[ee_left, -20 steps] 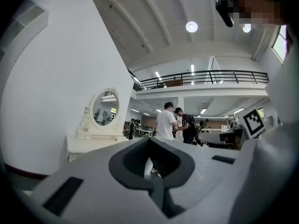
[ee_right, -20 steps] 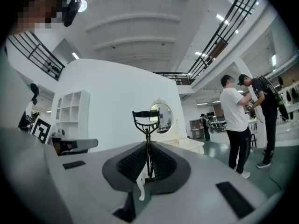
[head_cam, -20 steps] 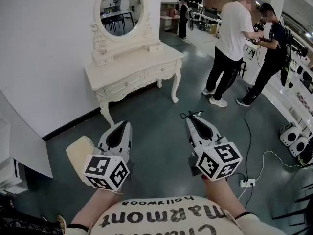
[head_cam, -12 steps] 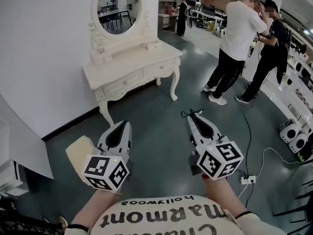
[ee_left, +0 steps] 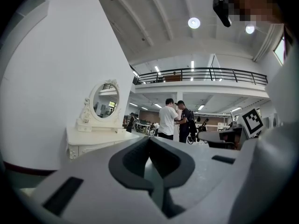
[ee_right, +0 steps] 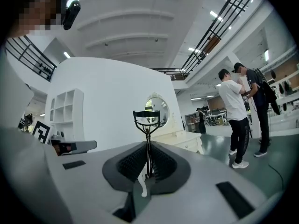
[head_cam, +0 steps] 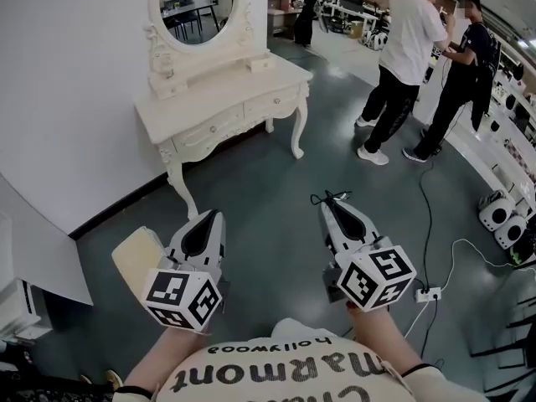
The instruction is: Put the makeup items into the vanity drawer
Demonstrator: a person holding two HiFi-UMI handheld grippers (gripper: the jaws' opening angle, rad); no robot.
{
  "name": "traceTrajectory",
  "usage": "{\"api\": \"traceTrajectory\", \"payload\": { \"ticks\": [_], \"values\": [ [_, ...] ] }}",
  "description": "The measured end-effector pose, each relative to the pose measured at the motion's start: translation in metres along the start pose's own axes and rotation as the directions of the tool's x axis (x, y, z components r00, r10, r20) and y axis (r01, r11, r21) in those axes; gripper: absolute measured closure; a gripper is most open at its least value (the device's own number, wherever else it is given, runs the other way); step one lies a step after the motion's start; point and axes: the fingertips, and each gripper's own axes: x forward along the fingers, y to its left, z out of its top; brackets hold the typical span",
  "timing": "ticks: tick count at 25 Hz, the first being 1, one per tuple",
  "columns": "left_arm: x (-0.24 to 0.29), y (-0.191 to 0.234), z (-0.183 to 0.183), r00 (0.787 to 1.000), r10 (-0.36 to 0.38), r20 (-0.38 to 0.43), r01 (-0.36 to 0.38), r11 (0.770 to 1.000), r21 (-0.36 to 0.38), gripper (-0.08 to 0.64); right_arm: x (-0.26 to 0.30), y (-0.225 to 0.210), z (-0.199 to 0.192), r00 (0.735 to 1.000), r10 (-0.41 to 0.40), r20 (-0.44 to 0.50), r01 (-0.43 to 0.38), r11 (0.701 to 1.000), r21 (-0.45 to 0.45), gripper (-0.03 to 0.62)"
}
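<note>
A cream vanity table (head_cam: 219,93) with an oval mirror stands against the white wall, a few steps ahead on the left; its two front drawers (head_cam: 211,130) are closed. My right gripper (head_cam: 329,205) is held out over the floor and is shut on a black eyelash curler (head_cam: 327,197). In the right gripper view the eyelash curler (ee_right: 147,125) stands upright out of the right gripper (ee_right: 147,148). My left gripper (head_cam: 214,214) is level with it, and in the left gripper view the left gripper (ee_left: 149,141) is shut with nothing in it. The vanity (ee_left: 91,135) shows there too.
Two people (head_cam: 404,57) stand talking at the right rear. A black cable runs across the dark floor to a white power strip (head_cam: 428,294). White devices (head_cam: 501,216) line the right edge. A white panel (head_cam: 38,241) leans at the left. Small boxes (head_cam: 259,61) sit on the vanity top.
The head view has shifted a little, so the vanity sits slightly further left and its mirror is cut off at the top. Both grippers keep their pose and grip.
</note>
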Motion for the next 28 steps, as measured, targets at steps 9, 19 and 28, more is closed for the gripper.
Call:
{"api": "traceTrajectory", "payload": {
  "ticks": [9, 19, 28],
  "values": [
    [0.044, 0.035, -0.003, 1.000, 0.008, 0.014, -0.008, 1.000, -0.022, 0.551, 0.056, -0.023, -0.009, 1.000, 0.016, -0.021, -0.016, 1.000, -0.002, 0.554],
    [0.162, 0.057, 0.012, 1.000, 0.017, 0.022, -0.016, 1.000, -0.009, 0.551, 0.149, -0.103, 0.017, 0.999, 0.048, -0.006, -0.048, 0.999, -0.003, 0.554],
    [0.246, 0.071, 0.016, 0.999, 0.028, 0.034, -0.026, 0.999, -0.031, 0.551, 0.216, -0.162, 0.031, 0.996, 0.087, -0.008, -0.087, 0.996, -0.001, 0.554]
  ]
}}
